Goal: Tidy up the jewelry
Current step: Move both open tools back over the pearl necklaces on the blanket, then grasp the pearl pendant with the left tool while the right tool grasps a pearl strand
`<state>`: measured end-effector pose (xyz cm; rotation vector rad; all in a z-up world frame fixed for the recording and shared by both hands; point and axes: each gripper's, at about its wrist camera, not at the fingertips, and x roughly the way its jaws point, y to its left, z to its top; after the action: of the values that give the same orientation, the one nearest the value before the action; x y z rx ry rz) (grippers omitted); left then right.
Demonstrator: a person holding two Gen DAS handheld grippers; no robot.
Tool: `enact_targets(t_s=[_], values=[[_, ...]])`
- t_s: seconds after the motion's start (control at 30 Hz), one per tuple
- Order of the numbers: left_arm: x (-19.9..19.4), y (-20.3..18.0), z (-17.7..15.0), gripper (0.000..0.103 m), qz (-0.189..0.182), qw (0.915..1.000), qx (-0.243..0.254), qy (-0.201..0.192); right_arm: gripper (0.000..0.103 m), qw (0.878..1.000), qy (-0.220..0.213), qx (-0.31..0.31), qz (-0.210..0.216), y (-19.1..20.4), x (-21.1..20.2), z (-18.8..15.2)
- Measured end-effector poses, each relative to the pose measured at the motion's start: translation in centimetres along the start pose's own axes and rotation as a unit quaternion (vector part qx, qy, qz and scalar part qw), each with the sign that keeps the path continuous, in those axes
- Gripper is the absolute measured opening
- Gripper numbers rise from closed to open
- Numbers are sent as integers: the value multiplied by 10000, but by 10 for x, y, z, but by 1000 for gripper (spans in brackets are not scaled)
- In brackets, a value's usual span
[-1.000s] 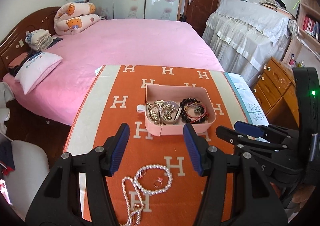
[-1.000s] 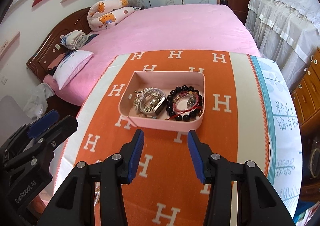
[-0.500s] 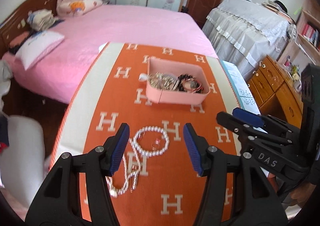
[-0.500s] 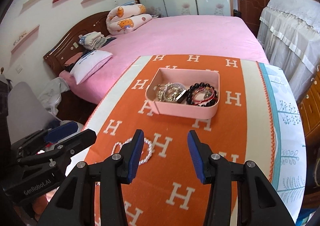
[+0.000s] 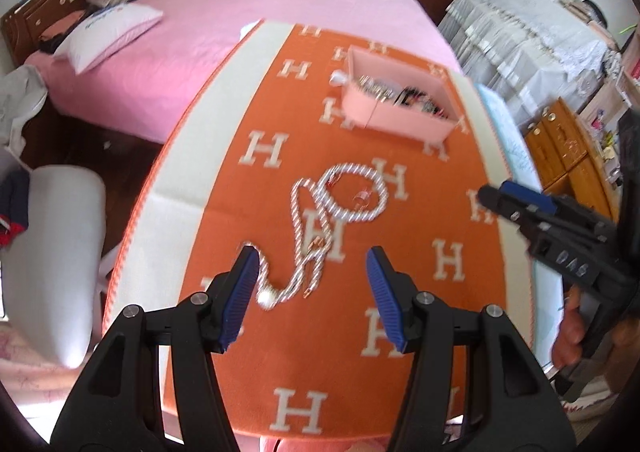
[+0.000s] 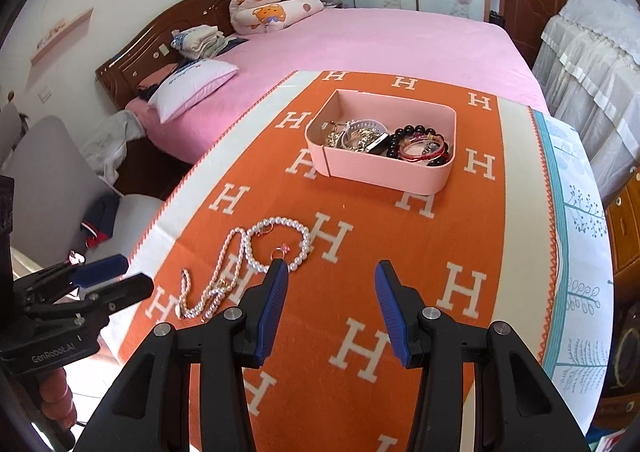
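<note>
A bedroom with a pink bed (image 6: 400,40) is seen behind a table covered by an orange cloth patterned with white H letters (image 6: 360,252). Toward the far side of that cloth a pink open box (image 6: 384,168) is set, and bracelets of dark beads, a red bangle and a tangle of metal pieces are already gathered inside it, so it is judged to be the collecting place. Nearer the person, a pearl necklace (image 6: 280,244) is spread on the cloth in a loop with a trailing strand, and a small ring (image 6: 279,251) is lying inside the loop; these are left loose outside the box and are presumably the pieces yet to be stowed. The left gripper (image 5: 308,284) is held above the trailing end of the strand with its blue pads apart and nothing between them, an attitude suited to a pick. The right gripper (image 6: 330,306) is likewise spread wide and empty, poised just short of the loop. The left view is blurred, so finer detail of the strand cannot be told.
</note>
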<state>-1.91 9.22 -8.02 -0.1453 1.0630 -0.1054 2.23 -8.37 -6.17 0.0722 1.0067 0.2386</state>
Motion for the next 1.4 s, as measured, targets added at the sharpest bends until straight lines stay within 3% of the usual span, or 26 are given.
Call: enact_targets(t_s=[0.43,0.77,1.23,1.33,1.4], values=[[37,27,-19,50,1,9972,-353,660,46,9983,453,-11,364,14,31,-7],[74,41,-19,29,-115,9916,-730,1065,46,9959,771,-119,467,26,58,-15],[99,27,-17,29,139,9946,311,977,46,9925,1038,-230,610,32,77,-20],[98,23,-20,15,47,9944,489,932,46,9907,1108,-340,714,40,79,-24],[97,19,-23,15,140,9941,632,872,45,9892,1147,-412,812,47,81,-26]])
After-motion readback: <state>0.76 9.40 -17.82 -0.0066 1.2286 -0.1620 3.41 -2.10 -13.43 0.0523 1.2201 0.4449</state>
